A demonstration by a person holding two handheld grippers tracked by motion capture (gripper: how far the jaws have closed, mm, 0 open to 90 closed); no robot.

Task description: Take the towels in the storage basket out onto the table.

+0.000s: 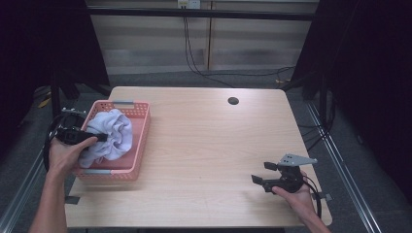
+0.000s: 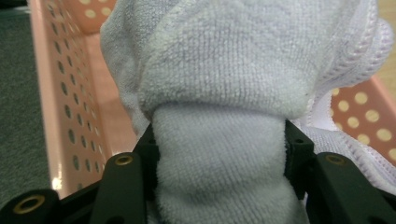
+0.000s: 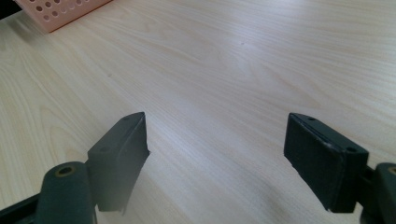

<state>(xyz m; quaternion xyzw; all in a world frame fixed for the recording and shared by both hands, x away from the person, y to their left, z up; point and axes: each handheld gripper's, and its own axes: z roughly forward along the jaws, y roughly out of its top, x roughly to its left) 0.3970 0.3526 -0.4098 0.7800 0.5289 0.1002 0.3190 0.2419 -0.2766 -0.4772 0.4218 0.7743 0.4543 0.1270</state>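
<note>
On the pale wood surface [image 1: 204, 145]: everything sits here.
Basket: a pink perforated plastic basket [image 1: 141, 141] stands at the surface's left edge.
Towel: a white terry-cloth towel [image 1: 111, 136] is bunched inside the basket.
Left gripper [image 1: 94, 138]: jaws clamped on a thick fold of the towel.
Right gripper [image 1: 265, 174]: jaws spread wide, nothing between them, low over bare wood at the near right.

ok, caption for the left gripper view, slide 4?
Left gripper clamped on a bunched white towel over the pink perforated basket.
</note>
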